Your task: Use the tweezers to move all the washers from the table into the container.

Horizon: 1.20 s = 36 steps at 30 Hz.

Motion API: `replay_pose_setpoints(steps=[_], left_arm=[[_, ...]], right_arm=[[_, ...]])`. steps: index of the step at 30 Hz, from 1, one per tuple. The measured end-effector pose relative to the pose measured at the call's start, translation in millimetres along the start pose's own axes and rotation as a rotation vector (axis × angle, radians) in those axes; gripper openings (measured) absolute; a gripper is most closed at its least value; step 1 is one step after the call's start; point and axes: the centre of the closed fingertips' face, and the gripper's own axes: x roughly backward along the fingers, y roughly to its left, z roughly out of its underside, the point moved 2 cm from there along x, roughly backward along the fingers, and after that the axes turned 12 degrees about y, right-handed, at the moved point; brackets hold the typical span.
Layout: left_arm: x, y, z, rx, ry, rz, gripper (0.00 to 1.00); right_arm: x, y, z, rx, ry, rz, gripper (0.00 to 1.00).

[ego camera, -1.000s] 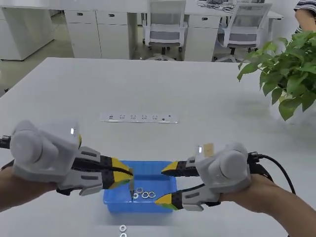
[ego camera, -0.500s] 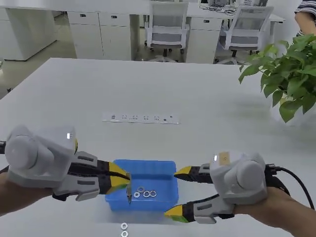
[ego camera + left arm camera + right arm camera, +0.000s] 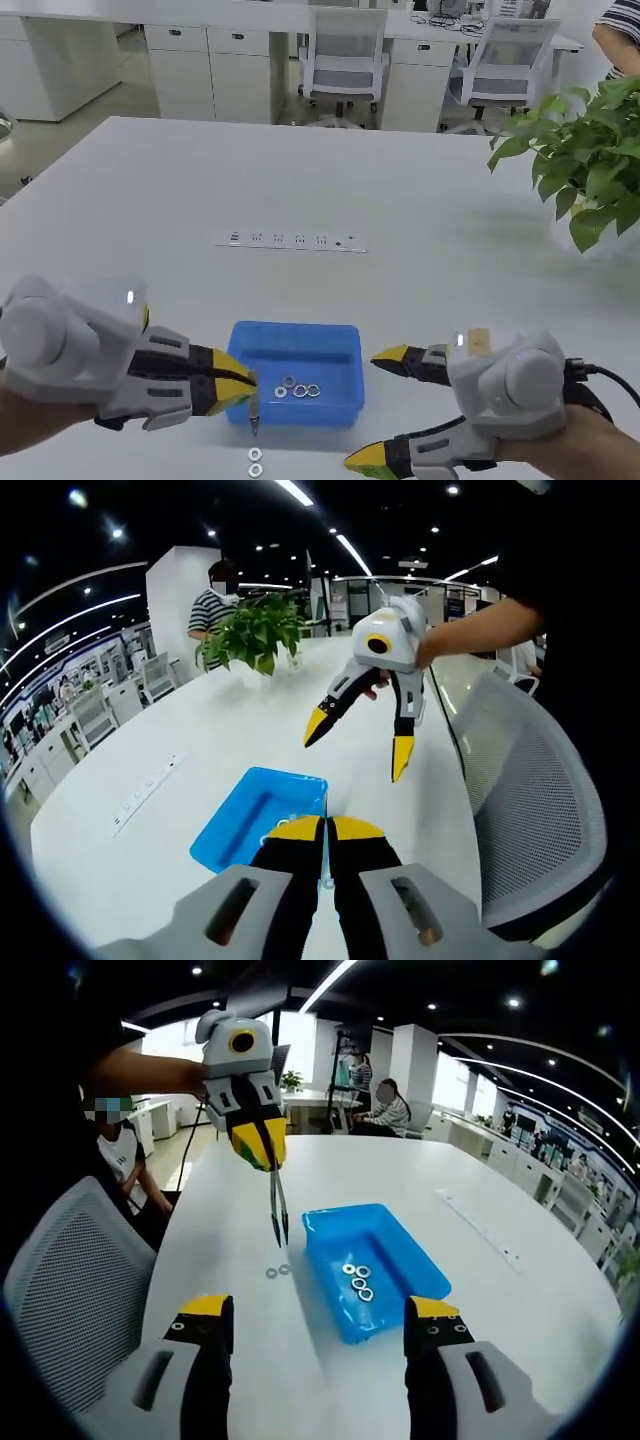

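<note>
My left gripper (image 3: 243, 384) is shut on thin metal tweezers (image 3: 254, 410), which point down at the front left corner of the blue container (image 3: 296, 329). Three washers (image 3: 299, 390) lie inside the container. Two more washers (image 3: 255, 461) rest on the white table just below the tweezers' tips. My right gripper (image 3: 374, 408) hovers open to the right of the container with nothing in it. In the right gripper view the left gripper (image 3: 258, 1150) holds the tweezers (image 3: 278, 1205) just above the two loose washers (image 3: 277, 1271) beside the container (image 3: 400, 1250). The left gripper view shows the right gripper (image 3: 358, 750) open.
A flat white power strip (image 3: 290, 240) lies in the table's middle. A potted plant (image 3: 590, 160) stands at the right edge. Office chairs (image 3: 343, 60) stand behind the far edge, and a grey mesh chair (image 3: 70, 1290) is near me.
My left gripper has carried the tweezers from over the container's inside to its front left corner, above the loose washers. My right gripper has drawn back to the right.
</note>
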Motion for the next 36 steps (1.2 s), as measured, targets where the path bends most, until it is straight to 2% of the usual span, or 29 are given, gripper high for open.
replay_pose_setpoints(steps=[14, 20, 36], left_arm=[[-12.5, -13.8, 10.0, 0.011, 0.010, 0.027, 0.05], [-16.1, -16.8, 12.9, 0.012, 0.018, 0.035, 0.05], [-23.2, -20.3, 20.2, 0.016, 0.027, 0.051, 0.05]], right_arm=[[1.9, 5.8, 8.2, -0.021, -0.001, 0.006, 0.84], [2.2, 3.2, 11.5, -0.045, 0.000, 0.030, 0.96], [-2.1, 11.0, 17.8, -0.060, 0.022, 0.012, 0.96]])
